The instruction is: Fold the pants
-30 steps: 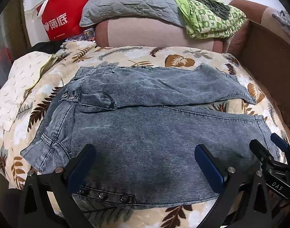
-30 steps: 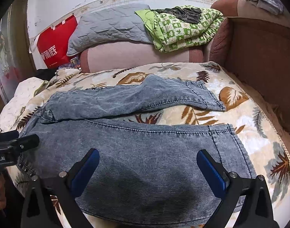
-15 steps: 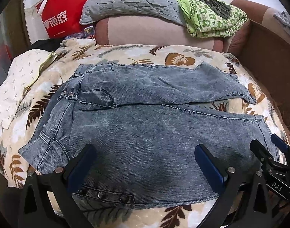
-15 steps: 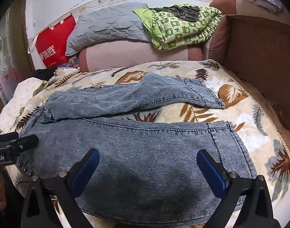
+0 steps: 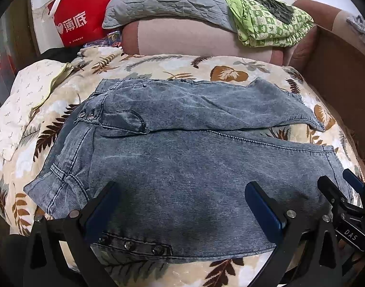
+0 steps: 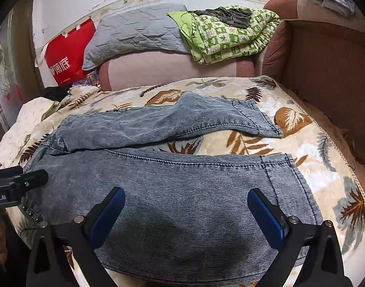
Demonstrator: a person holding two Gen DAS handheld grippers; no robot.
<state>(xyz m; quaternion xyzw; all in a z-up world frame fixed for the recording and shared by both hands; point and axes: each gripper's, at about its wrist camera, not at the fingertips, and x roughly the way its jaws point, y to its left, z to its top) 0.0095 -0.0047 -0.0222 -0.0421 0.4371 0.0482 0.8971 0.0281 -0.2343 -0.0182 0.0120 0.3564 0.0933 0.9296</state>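
Observation:
Grey-blue denim pants [image 5: 182, 157] lie spread flat on a leaf-patterned blanket [image 5: 158, 64], waistband to the left and both legs running right. The far leg [image 6: 182, 122] angles away from the near leg [image 6: 182, 191], showing blanket between them. My left gripper [image 5: 180, 205] hovers open over the near leg close to the waistband, its blue-padded fingers wide apart. My right gripper [image 6: 184, 212] is open too, above the near leg toward its hem [image 6: 299, 181]. Each gripper shows at the edge of the other's view. Nothing is held.
A grey pillow [image 5: 168, 0], a green patterned quilt [image 5: 266, 26] and a red bag [image 5: 79, 21] sit beyond the blanket on a pink sofa arm. A brown sofa back [image 6: 330, 76] rises on the right. A white cushion [image 5: 22, 100] lies at left.
Both views have shifted only slightly; the pants sit a touch lower and nearer in the frames. Both grippers stay open and hold nothing.

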